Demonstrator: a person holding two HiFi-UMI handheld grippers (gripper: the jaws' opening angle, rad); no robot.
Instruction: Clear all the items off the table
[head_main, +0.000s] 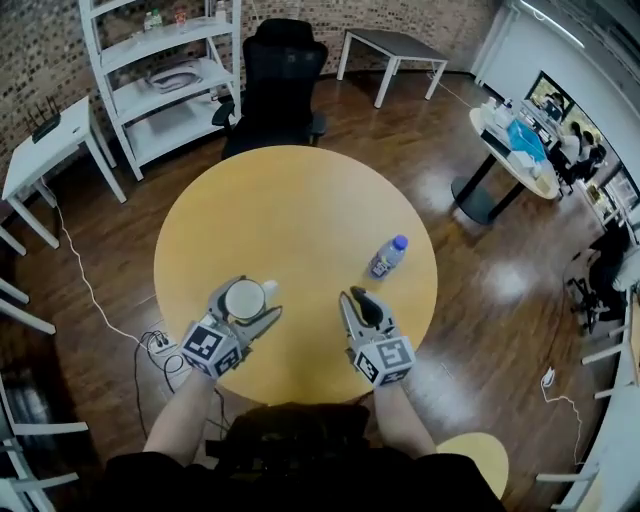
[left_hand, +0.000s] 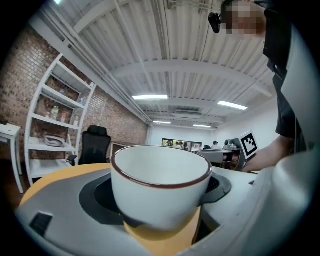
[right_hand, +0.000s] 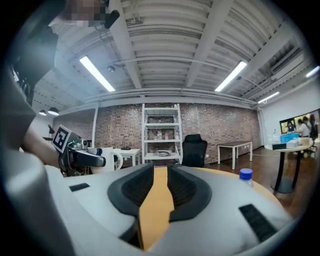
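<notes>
Left gripper (head_main: 249, 300) clasping round white cup (left_hand: 160, 192), brown-rimmed

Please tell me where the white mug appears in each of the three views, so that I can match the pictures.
Head view: the white mug is over the lower left part of the table, in the left claw.
Left gripper view: the mug is large, in the lower middle.
Right gripper view: the mug is small, at the left.
Shared landmark: the black office chair beyond the table.
</notes>
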